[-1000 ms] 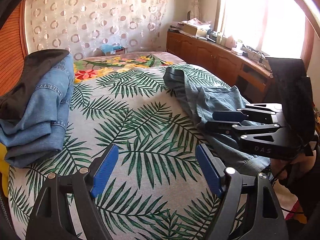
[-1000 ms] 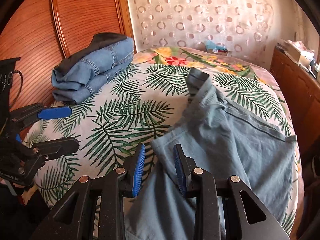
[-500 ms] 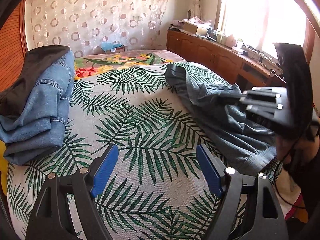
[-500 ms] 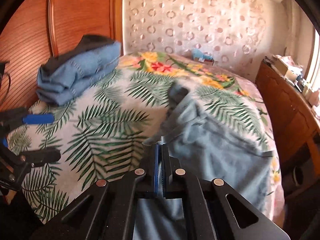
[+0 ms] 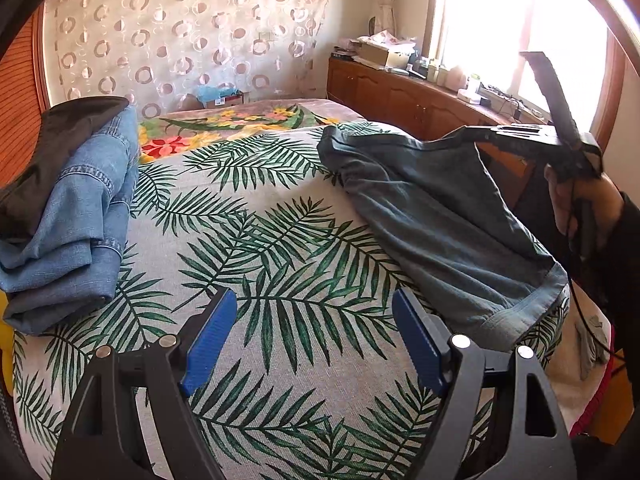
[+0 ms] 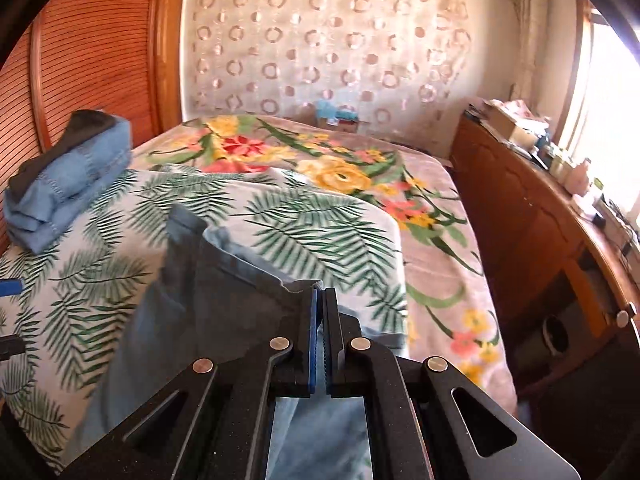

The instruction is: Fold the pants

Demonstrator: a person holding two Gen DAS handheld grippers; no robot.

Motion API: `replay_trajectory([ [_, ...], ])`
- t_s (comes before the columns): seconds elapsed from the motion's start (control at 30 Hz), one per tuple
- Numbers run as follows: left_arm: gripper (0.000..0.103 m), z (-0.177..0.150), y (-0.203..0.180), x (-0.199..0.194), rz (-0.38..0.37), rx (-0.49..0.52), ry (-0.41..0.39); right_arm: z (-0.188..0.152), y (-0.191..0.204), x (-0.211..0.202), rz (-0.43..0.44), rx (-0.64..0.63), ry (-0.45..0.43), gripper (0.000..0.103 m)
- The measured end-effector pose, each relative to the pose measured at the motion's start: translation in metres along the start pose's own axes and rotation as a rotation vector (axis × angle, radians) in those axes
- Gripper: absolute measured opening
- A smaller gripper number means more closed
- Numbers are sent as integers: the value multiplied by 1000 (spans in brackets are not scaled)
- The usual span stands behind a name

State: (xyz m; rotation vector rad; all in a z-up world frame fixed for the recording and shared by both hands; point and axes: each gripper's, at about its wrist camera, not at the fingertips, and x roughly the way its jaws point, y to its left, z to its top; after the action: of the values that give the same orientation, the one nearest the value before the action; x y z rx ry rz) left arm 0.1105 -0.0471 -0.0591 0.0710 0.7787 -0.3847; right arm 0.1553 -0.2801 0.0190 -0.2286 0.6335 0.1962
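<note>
Left wrist view: right gripper (image 5: 486, 134) clamps grey-blue pants (image 5: 432, 216), lifting one edge.
Left gripper (image 5: 312, 340) gapes wide over the palm-print bedspread (image 5: 280, 248); folded jeans (image 5: 76, 216) lie left.

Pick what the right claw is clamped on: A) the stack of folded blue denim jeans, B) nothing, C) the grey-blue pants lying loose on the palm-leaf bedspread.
C: the right claw is shut on an edge of the grey-blue pants, lifting it off the bedspread.
</note>
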Motion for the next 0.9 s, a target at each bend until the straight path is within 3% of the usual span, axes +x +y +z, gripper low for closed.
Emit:
replay_trajectory([
  [0.2, 81, -1, -1, 1, 1, 3, 4, -1, -21, 21, -57, 46, 56, 2],
  [0.47, 81, -1, -6, 3, 0, 11, 13, 3, -31, 31, -50, 127, 90, 2],
  [0.57, 81, -1, -9, 4, -3, 16, 18, 3, -32, 24, -56, 142, 91, 13],
  [0.63, 81, 0, -10, 6, -3, 19, 21, 3, -37, 25, -60, 149, 94, 26],
  [0.9, 81, 15, -21, 21, -17, 46, 29, -7, -37, 24, 25, 175, 97, 29],
])
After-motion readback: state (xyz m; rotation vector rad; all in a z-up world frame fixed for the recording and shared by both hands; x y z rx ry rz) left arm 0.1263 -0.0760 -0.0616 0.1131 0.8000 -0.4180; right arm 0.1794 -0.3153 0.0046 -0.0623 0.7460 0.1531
